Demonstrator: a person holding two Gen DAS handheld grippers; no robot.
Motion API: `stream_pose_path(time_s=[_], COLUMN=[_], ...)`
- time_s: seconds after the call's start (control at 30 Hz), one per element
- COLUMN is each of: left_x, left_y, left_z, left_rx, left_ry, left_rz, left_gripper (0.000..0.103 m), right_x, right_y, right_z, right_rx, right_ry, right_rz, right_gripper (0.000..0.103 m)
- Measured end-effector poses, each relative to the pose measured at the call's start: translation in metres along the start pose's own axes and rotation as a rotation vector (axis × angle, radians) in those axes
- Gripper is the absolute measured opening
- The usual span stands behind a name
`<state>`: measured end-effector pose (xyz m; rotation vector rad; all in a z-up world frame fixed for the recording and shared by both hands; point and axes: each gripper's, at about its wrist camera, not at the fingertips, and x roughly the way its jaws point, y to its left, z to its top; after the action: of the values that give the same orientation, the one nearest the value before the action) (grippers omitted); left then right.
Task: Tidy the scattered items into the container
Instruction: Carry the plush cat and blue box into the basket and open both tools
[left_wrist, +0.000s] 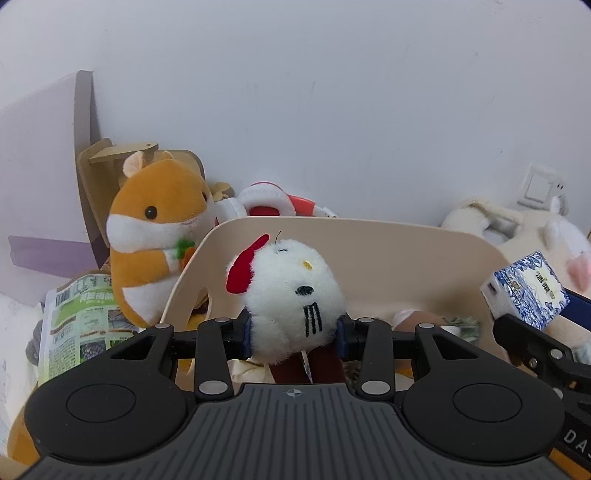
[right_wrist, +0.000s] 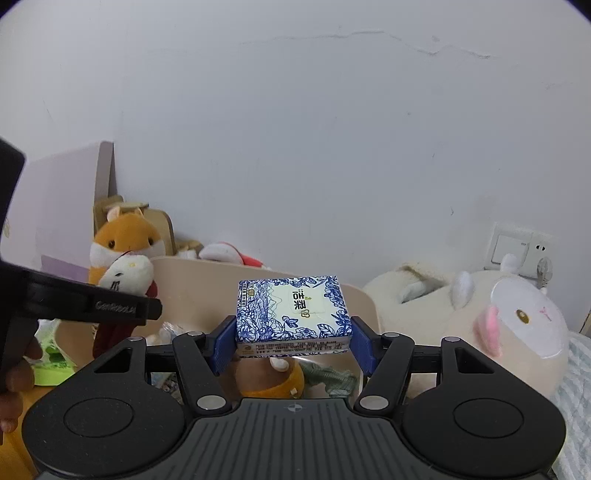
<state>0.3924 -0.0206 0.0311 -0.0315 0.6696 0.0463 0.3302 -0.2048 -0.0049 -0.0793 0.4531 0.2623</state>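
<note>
My left gripper (left_wrist: 294, 334) is shut on a white plush cat (left_wrist: 291, 291) with a red bow, held just in front of the beige container's rim (left_wrist: 369, 236). The same cat (right_wrist: 127, 275) shows at the left of the right wrist view, in the other gripper. My right gripper (right_wrist: 293, 341) is shut on a blue-and-white tissue pack (right_wrist: 293, 314), over the beige container (right_wrist: 207, 284). That pack (left_wrist: 526, 290) also appears at the right edge of the left wrist view. Inside the container lie a brown-and-orange plush (right_wrist: 271, 380) and a green item (right_wrist: 334, 378).
An orange hamster plush (left_wrist: 159, 236) stands left of the container, with white-and-red headphones (left_wrist: 273, 201) behind it. A green printed packet (left_wrist: 81, 321) lies at the left. A large cream plush (right_wrist: 480, 325) lies to the right under a wall socket (right_wrist: 517, 251). A person's hand (right_wrist: 16, 373) is at the left edge.
</note>
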Motion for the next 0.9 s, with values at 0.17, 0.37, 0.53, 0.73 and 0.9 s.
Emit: stream_pose_path(time_s=[0.17, 0.37, 0.53, 0.73, 0.9], left_x=[0.021, 0.033, 0.031, 0.009, -0.007], left_y=[-0.001, -0.004, -0.009, -0.013, -0.013], left_z=[0.003, -0.001, -0.005, -0.005, -0.005], left_rx=[0.003, 0.022, 0.054, 0.092, 0.102], left_ry=[0.057, 0.082, 0.075, -0.014, -0.033], left_rz=[-0.026, -0.017, -0.016, -0.005, -0.015], left_gripper=[0.04, 0.044, 0.057, 0.08, 0.082], right_x=[0.017, 0.029, 0.03, 0.018, 0.005], right_y=[0.002, 0.005, 0.006, 0.009, 0.007], right_z=[-0.004, -0.01, -0.014, -0.013, -0.007], right_rx=[-0.009, -0.04, -0.043, -0.068, -0.05], right_ry=[0.041, 0.084, 0.098, 0.044, 0.02], right_rz=[-0.01, -0.035, -0.041, -0.076, -0.079], right_gripper=[0.06, 0.061, 0.07, 0.103, 0.103])
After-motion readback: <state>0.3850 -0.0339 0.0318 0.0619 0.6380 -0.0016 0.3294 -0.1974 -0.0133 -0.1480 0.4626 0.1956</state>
